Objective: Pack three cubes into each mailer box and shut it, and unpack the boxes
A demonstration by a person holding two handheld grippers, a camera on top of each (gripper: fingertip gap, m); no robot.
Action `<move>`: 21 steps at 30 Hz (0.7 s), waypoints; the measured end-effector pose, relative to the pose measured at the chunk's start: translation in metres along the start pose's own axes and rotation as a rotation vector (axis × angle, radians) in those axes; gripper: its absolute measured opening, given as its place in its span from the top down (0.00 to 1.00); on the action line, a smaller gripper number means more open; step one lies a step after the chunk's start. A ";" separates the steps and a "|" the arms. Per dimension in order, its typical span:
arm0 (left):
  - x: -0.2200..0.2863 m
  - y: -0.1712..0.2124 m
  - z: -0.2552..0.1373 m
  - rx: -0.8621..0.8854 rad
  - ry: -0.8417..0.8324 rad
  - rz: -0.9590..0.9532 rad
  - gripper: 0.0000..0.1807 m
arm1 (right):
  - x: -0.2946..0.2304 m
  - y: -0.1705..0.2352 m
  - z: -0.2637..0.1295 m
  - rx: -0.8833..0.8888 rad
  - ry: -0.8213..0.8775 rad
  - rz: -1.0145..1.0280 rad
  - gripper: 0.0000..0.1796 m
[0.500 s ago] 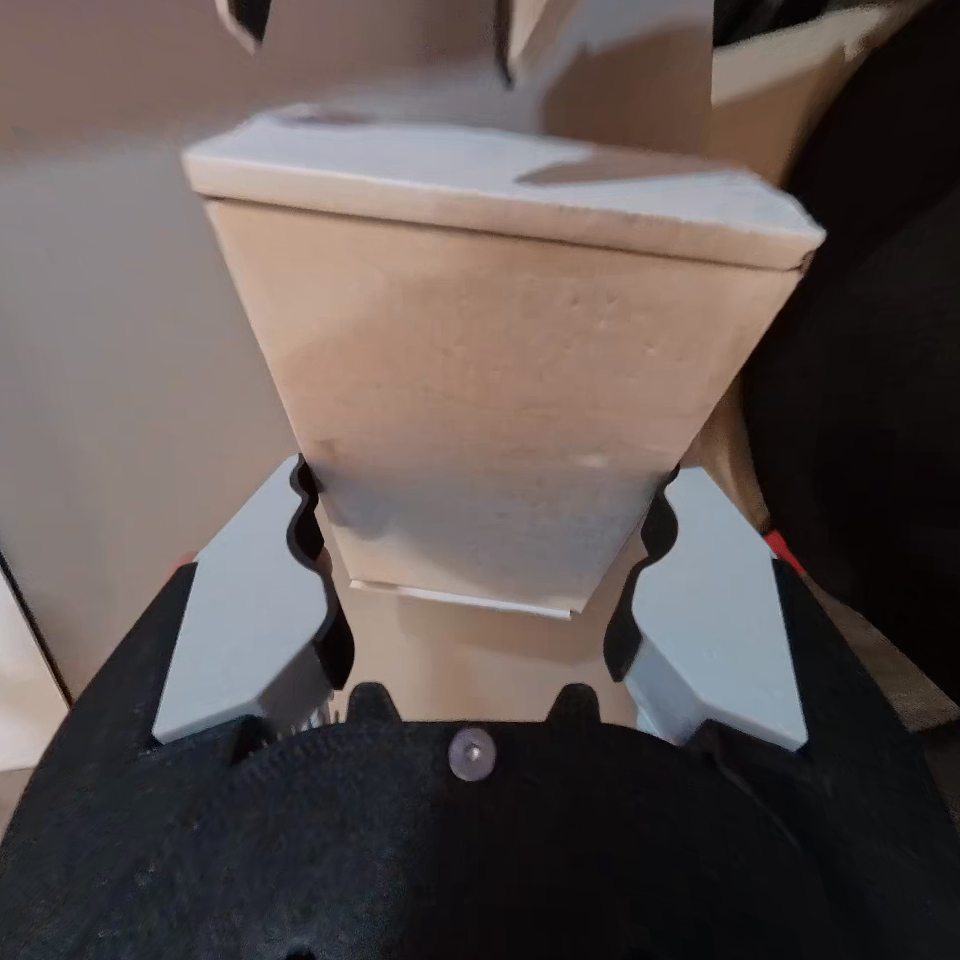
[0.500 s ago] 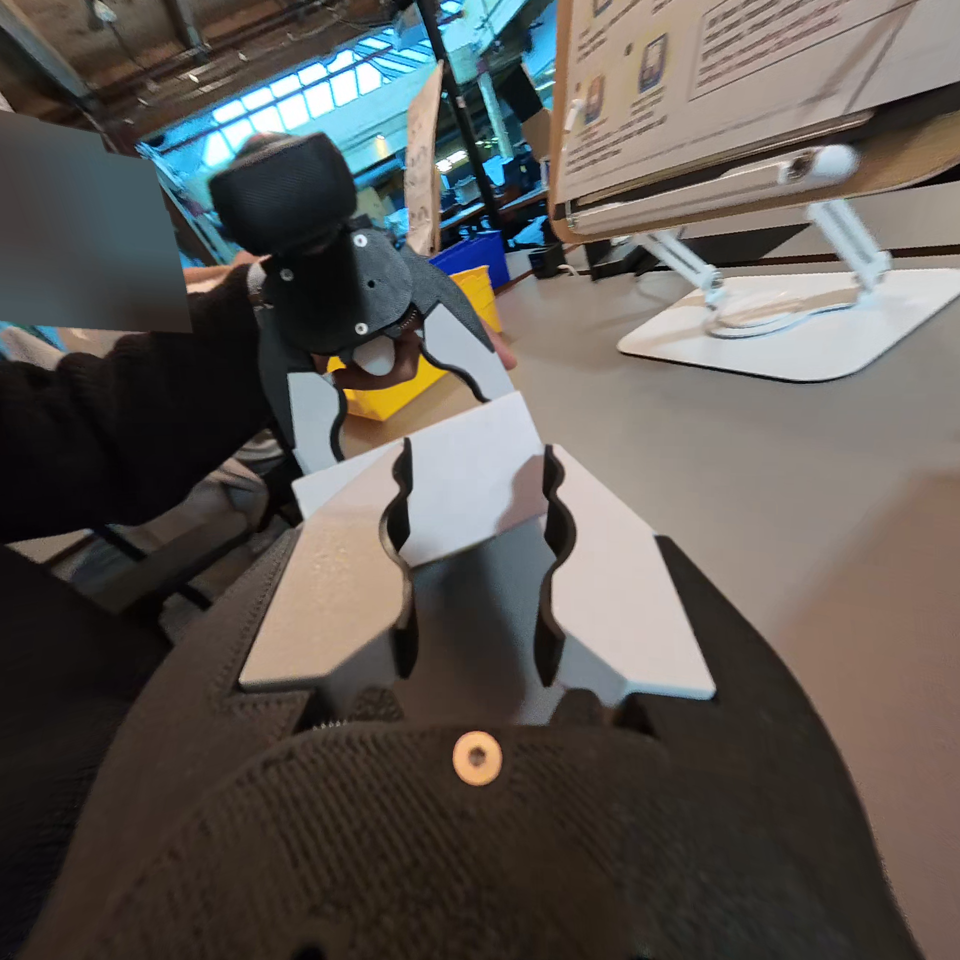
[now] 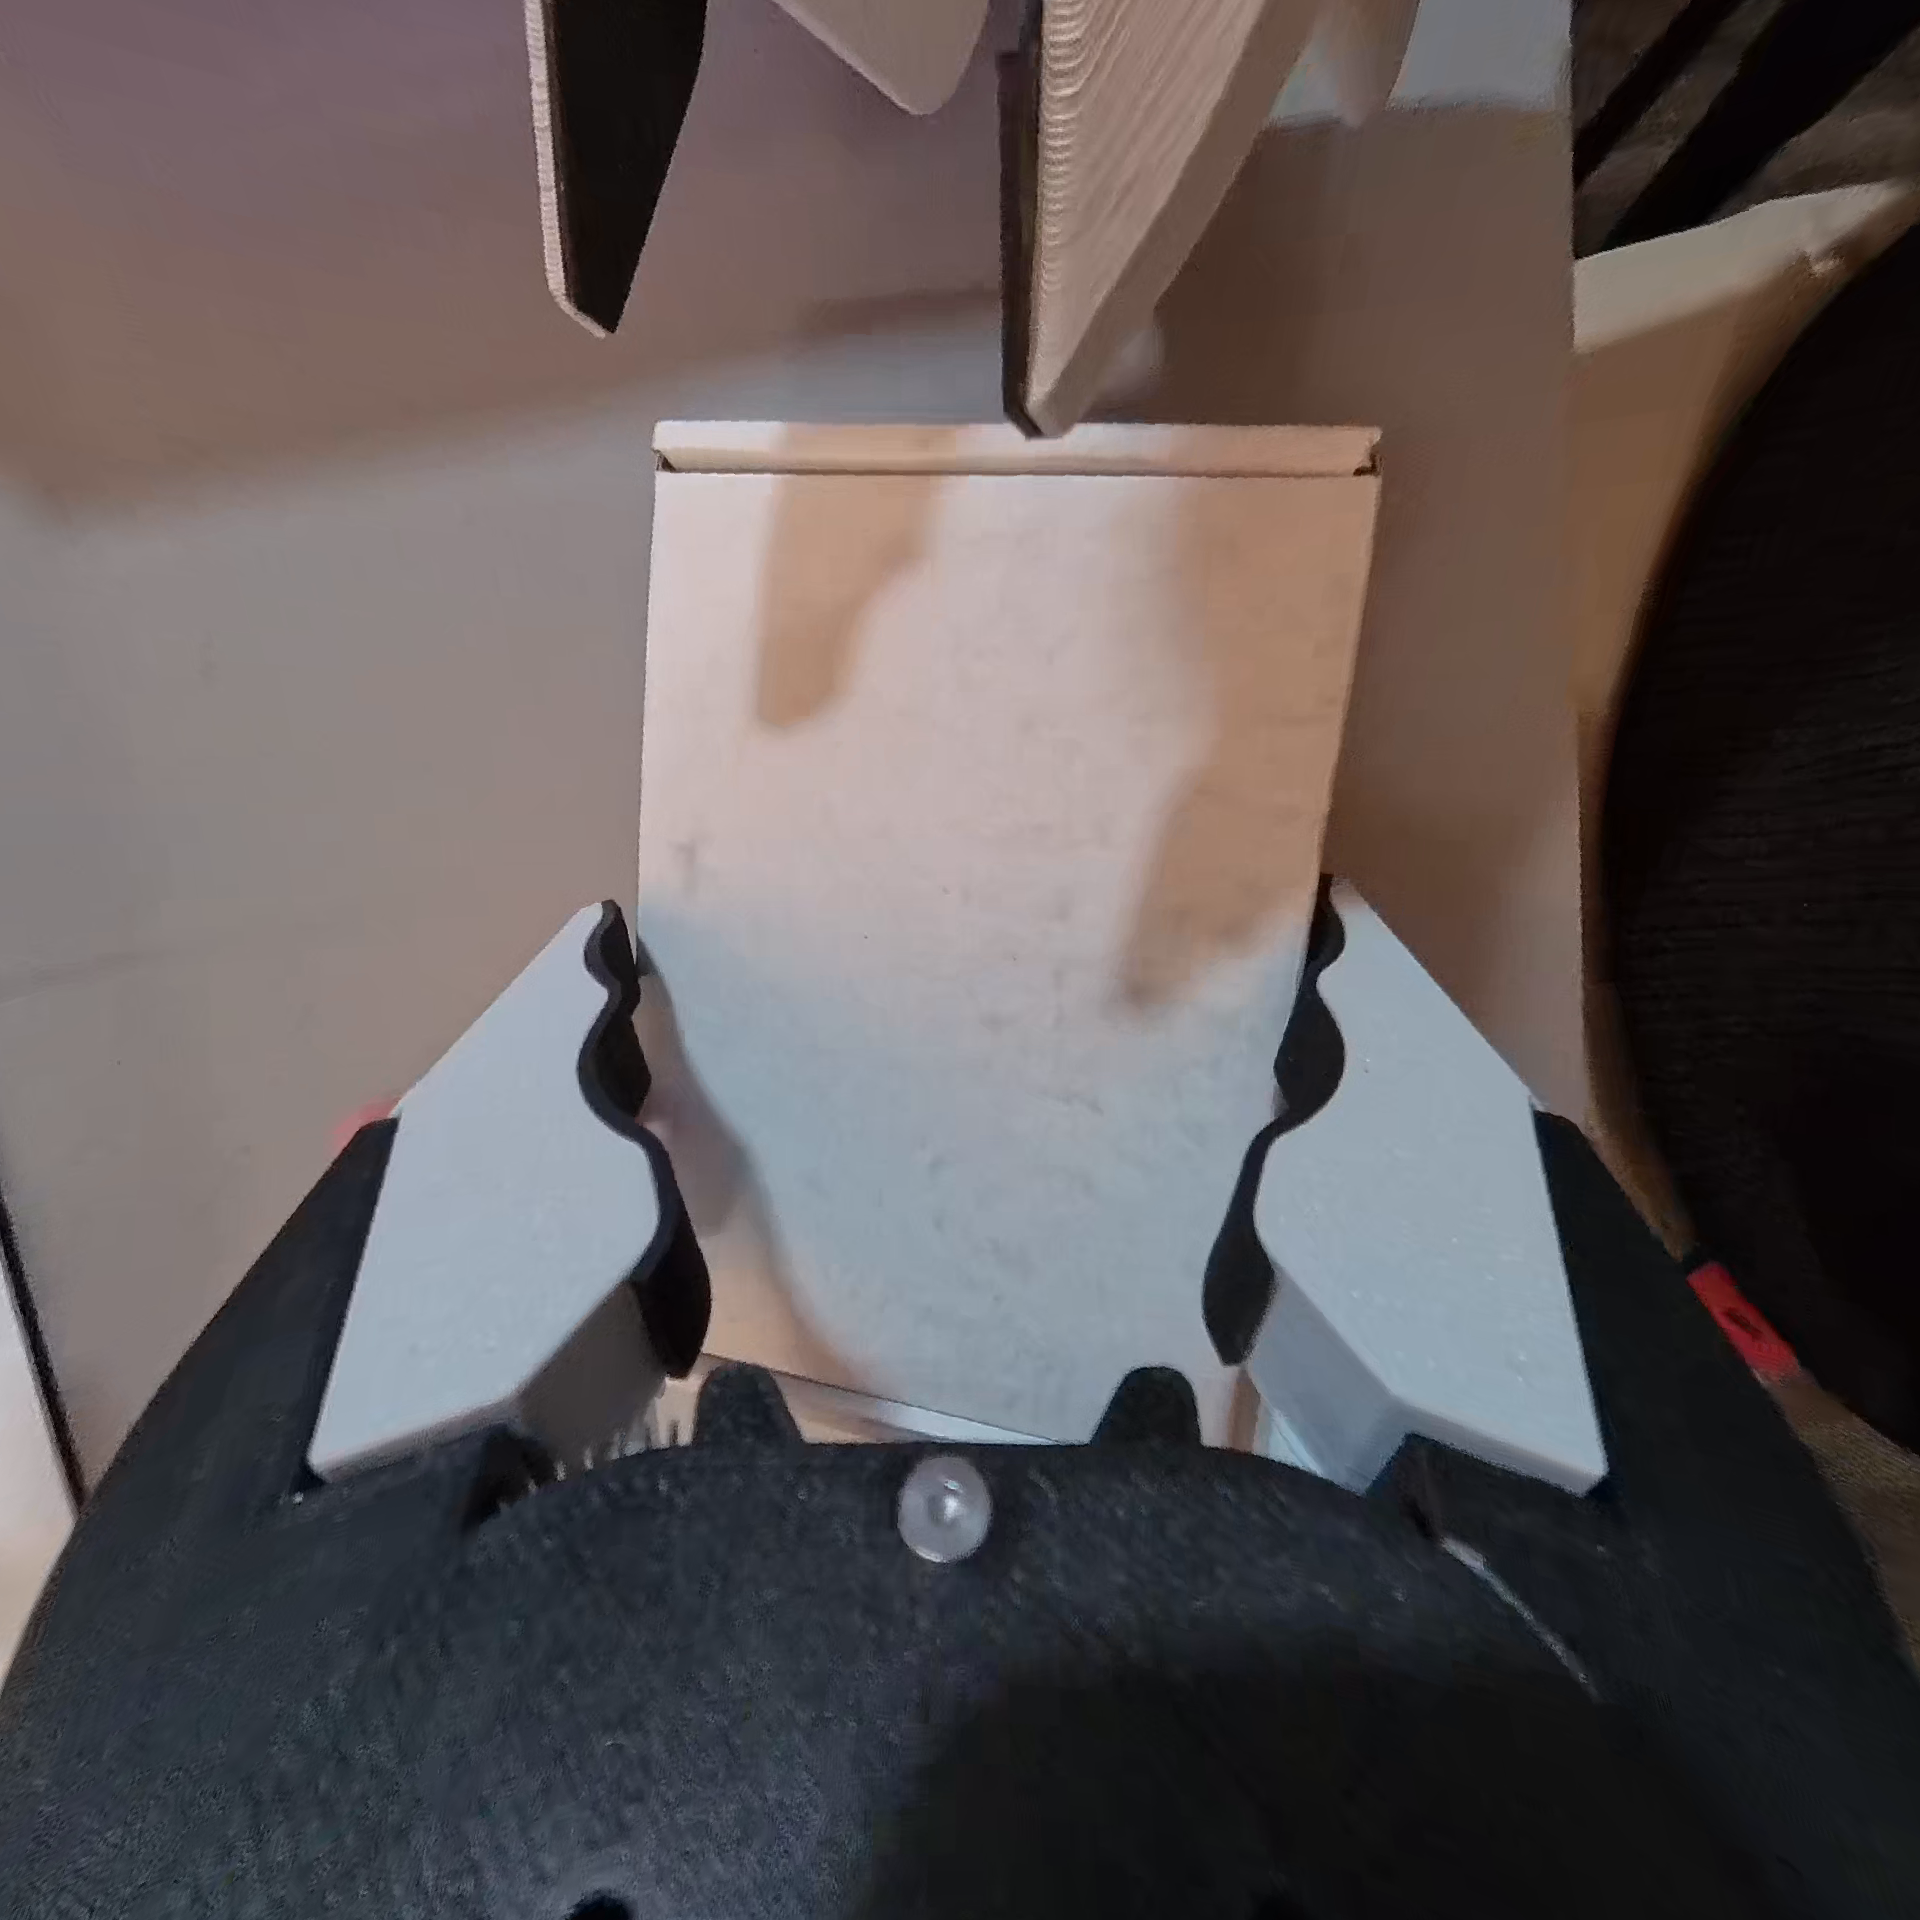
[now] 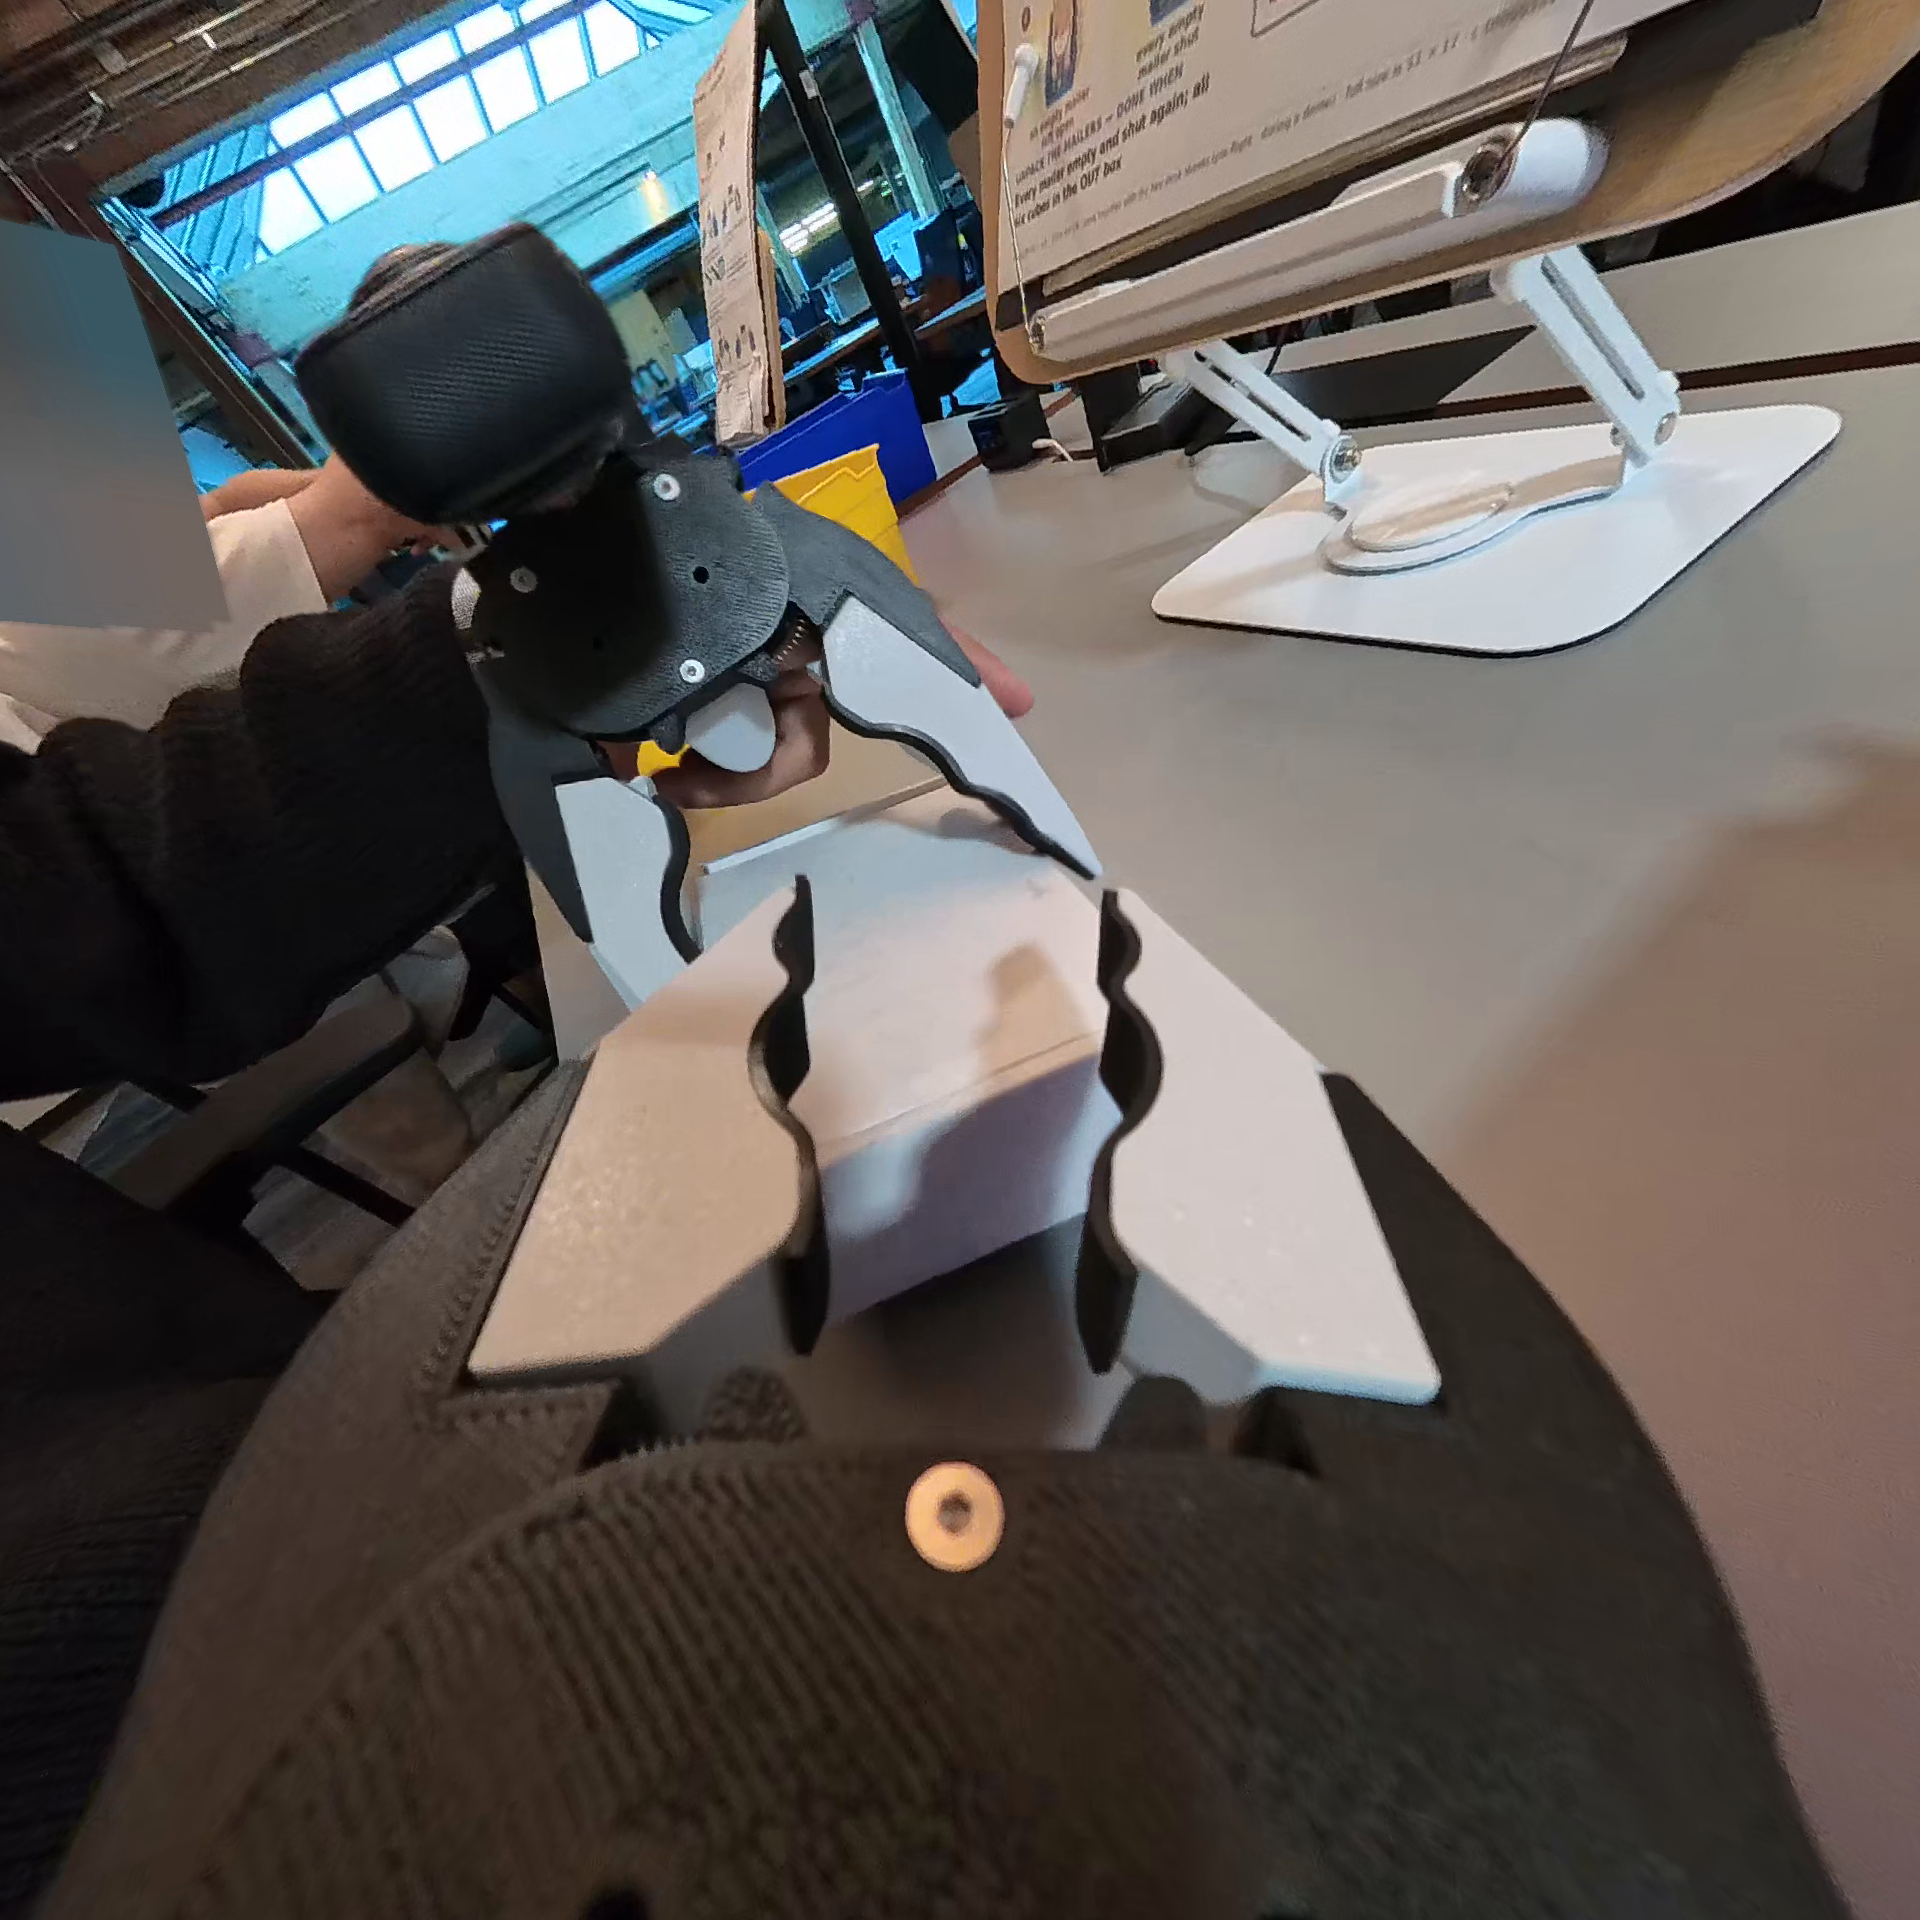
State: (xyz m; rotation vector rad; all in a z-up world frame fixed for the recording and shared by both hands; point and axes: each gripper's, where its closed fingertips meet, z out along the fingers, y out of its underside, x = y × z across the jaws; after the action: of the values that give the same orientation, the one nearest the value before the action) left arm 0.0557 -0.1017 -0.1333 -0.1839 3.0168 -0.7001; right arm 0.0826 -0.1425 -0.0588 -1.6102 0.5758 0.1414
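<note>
A shut white mailer box (image 3: 987, 831) lies lengthwise between the fingers of my left gripper (image 3: 971, 904). Both fingertips press its long sides, so the left gripper is shut on it. In the right wrist view the same box (image 4: 935, 997) sits low over the grey table (image 4: 1455, 935), with the left gripper (image 4: 852, 914) clamping its far end. My right gripper (image 4: 956, 888) is open and hovers over the box's near corner. It also shows in the left wrist view (image 3: 810, 369), where one fingertip (image 3: 1029, 416) reaches the box's far edge. No cubes are visible.
A white stand (image 4: 1507, 520) holding an instruction board is on the table at the back right. A yellow bin (image 4: 842, 499) and a blue bin (image 4: 862, 436) stand behind the left gripper. A dark sleeve (image 4: 208, 831) is on the left. Another cardboard wall (image 3: 1714, 312) is on the right. The tips of one gripper are about 9 centimetres away from the tips of the other.
The box has tipped so its broad face now faces the left wrist camera. The right gripper has come closer over the box, and its fingers reach further into the left wrist view.
</note>
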 end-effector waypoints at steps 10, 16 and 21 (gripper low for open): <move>0.014 -0.021 -0.085 0.604 -0.089 -0.283 0.39 | 0.003 0.002 -0.001 0.012 -0.021 0.076 0.69; -0.018 0.043 -0.135 1.057 -0.272 -0.767 0.54 | -0.002 0.004 0.002 0.007 -0.026 0.072 0.70; -0.003 0.054 -0.165 1.345 -0.154 -0.887 0.66 | -0.016 0.005 0.010 -0.011 -0.026 -0.007 0.72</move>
State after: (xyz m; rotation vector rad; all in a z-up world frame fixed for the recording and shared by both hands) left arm 0.0420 0.0190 -0.0090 -1.3288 1.5773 -2.2990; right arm 0.0686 -0.1284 -0.0580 -1.6182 0.5501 0.1607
